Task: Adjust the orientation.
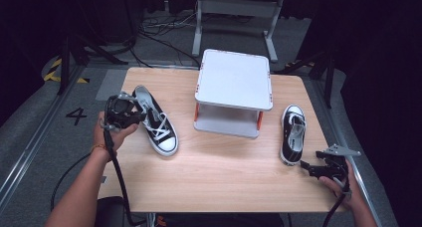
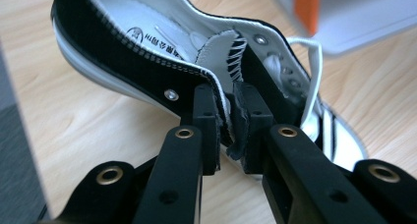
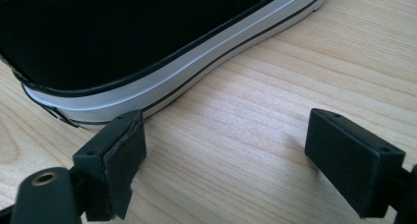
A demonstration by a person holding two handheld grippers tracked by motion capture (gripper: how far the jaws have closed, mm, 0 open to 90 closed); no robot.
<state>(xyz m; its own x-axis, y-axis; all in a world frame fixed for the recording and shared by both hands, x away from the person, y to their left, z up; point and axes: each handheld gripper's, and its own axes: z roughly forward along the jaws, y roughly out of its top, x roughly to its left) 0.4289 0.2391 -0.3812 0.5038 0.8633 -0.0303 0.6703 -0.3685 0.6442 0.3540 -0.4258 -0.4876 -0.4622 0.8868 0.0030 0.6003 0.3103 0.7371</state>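
A black-and-white sneaker (image 1: 160,128) lies at the table's left, toe toward me. My left gripper (image 1: 141,117) is shut on the canvas edge of its opening beside the tongue. In the left gripper view the sneaker (image 2: 123,57) has that edge pinched between the two pads (image 2: 206,116) of the gripper (image 2: 228,123), and its heel looks tilted off the wood. A second, matching sneaker (image 1: 293,133) lies at the right. My right gripper (image 1: 307,167) rests open just off its toe. In the right gripper view the gripper (image 3: 228,135) has bare wood between its jaws, and the sneaker's white sole (image 3: 162,81) lies right ahead of the left pad.
A white two-level stand (image 1: 234,80) with orange posts stands mid-table toward the back, between the shoes; its corner (image 2: 354,17) shows in the left gripper view. The wooden table (image 1: 224,172) has bare room at the front middle. Cables and metal frames lie on the floor behind.
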